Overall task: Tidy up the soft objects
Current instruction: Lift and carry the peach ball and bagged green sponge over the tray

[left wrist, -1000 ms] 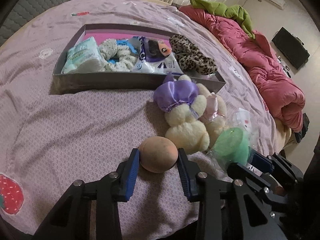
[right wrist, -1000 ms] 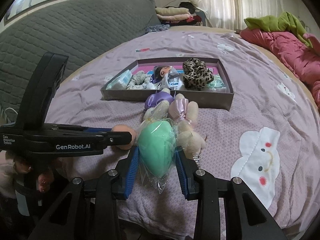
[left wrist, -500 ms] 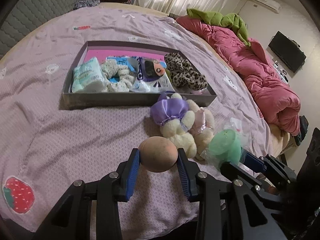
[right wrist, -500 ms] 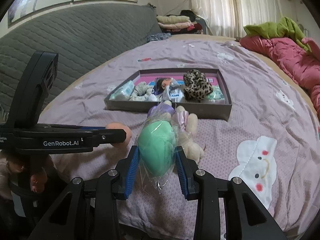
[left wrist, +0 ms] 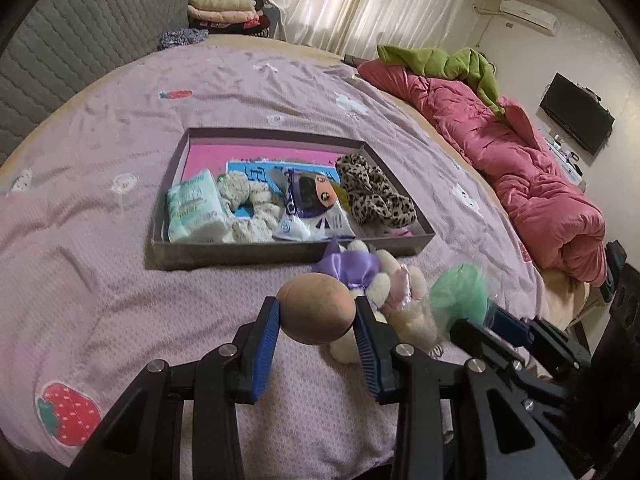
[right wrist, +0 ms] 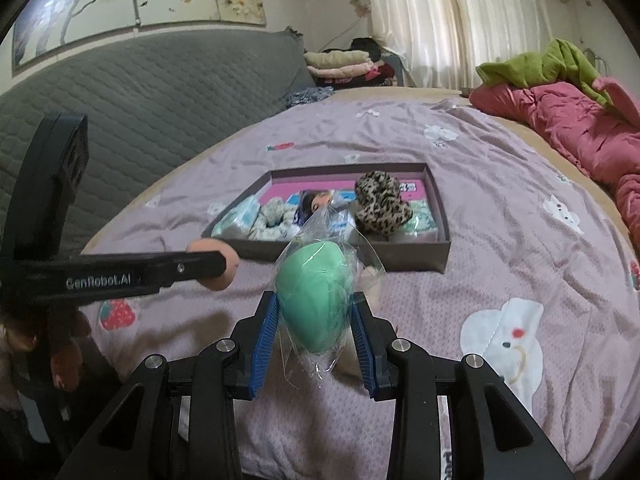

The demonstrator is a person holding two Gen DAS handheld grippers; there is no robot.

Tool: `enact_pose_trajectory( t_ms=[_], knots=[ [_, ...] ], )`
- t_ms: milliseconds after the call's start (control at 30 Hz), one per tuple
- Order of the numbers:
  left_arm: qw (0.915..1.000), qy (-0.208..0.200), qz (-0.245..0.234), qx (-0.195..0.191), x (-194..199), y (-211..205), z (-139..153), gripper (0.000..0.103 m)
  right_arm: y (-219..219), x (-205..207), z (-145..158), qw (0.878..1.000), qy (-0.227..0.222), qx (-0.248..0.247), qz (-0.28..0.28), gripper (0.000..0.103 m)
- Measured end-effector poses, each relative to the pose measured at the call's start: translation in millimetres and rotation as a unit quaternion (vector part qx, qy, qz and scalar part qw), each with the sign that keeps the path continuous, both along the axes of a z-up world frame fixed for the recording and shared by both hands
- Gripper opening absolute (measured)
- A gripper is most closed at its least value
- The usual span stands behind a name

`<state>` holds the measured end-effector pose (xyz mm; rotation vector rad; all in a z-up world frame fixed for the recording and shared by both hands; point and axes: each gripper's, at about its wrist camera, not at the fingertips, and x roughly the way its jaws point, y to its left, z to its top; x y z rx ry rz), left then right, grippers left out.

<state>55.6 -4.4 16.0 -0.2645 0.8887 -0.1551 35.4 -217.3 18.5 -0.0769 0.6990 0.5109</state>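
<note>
Under both my grippers lies the bed [left wrist: 100,208] with its lilac sheet. Ahead of them on the bed sits the flat grey box [left wrist: 224,254], and inside it are a tissue pack [left wrist: 194,212], a cream scrunchie [left wrist: 250,204], a doll packet [left wrist: 314,208] and a leopard scrunchie [left wrist: 374,196]. Between the box and my left gripper, a little to the right, lie the plush toys [left wrist: 400,304] with a purple bow.

My left gripper [left wrist: 316,320] is clamped on the peach sponge egg [left wrist: 316,308]; both blue pads press on its sides and it hangs above the sheet. My right gripper [right wrist: 316,320] is clamped on the green sponge egg [right wrist: 314,304] in its clear wrapper, also above the sheet. In the right wrist view, my left gripper is just to the left of the right one.
</note>
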Motion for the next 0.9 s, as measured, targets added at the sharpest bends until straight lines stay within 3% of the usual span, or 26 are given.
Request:
enact_pose_trajectory(
  t_ms=[900],
  knots=[
    [0.9983,-0.022,0.051,0.018,48.6,21.2,7.7,0.038,19.8,65.7,18.4,0.998,-0.045,0.029,-0.017,0.038]
  ],
)
